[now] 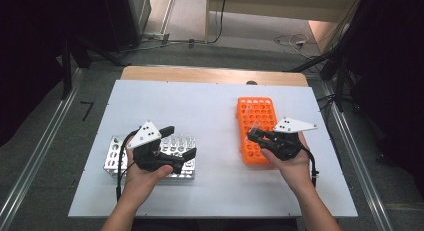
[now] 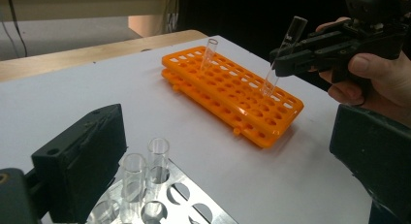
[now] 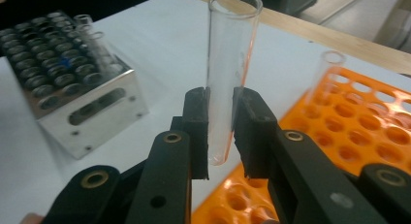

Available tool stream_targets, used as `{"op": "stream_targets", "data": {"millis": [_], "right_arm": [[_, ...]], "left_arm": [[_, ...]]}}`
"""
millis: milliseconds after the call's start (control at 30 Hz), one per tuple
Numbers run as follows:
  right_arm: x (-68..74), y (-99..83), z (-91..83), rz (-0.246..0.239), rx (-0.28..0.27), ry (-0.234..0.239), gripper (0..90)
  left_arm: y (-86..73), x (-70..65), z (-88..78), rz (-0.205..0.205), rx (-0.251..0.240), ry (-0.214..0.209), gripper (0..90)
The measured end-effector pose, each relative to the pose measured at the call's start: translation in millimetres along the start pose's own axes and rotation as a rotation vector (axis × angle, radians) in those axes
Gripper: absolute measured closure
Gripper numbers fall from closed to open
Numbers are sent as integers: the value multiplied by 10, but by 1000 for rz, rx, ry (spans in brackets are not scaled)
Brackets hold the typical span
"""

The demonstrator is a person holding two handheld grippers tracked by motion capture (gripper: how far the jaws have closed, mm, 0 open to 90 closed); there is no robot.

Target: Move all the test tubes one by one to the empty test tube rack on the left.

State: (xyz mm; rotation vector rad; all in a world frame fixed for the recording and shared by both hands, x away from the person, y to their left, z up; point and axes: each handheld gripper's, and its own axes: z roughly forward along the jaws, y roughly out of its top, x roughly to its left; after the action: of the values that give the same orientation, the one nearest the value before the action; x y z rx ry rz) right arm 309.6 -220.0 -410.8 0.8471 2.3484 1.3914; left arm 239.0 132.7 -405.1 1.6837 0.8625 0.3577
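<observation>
My right gripper (image 3: 220, 132) is shut on a clear empty test tube (image 3: 230, 78), held upright by its lower part. In the left gripper view that tube (image 2: 281, 59) leans over the near end of the orange rack (image 2: 232, 93), its tip close to the holes. Another clear tube (image 2: 209, 52) stands in the rack's far end. My left gripper (image 1: 179, 141) is open over the metal rack (image 1: 115, 156) with nothing between its jaws. Several clear tubes (image 2: 145, 170) stand in that rack just below it.
Both racks sit on a white board (image 1: 215, 191) laid on a wooden table. The orange rack (image 1: 256, 126) lies at the right, the metal one at the left. Cables and dark stands surround the table on the floor.
</observation>
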Motion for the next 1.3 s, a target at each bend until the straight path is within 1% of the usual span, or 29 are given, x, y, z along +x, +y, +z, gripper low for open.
{"op": "stream_targets", "data": {"millis": [233, 333, 500, 600, 733, 967, 1100, 1300], "right_arm": [[217, 34, 70, -46, 15, 58, 740], [298, 38, 100, -56, 23, 82, 740], [437, 52, 153, -86, 35, 116, 740], [515, 56, 182, -99, 43, 138, 740], [621, 60, 223, -118, 55, 167, 740], [774, 64, 277, -147, 65, 208, 740], [843, 64, 299, -160, 71, 226, 740], [918, 67, 318, -170, 76, 249, 740]], "left_arm": [[-2, -96, 65, 11, 8, -36, 19], [0, -133, 83, 17, 5, -54, 34], [-1, -196, 113, 32, 1, -110, 141], [-2, -232, 129, 40, -8, -130, 209], [-7, -281, 153, 48, -10, -147, 301], [-18, -350, 200, 56, -17, -178, 430], [-29, -385, 224, 70, -11, -187, 498], [-39, -424, 251, 85, -6, -203, 573]]}}
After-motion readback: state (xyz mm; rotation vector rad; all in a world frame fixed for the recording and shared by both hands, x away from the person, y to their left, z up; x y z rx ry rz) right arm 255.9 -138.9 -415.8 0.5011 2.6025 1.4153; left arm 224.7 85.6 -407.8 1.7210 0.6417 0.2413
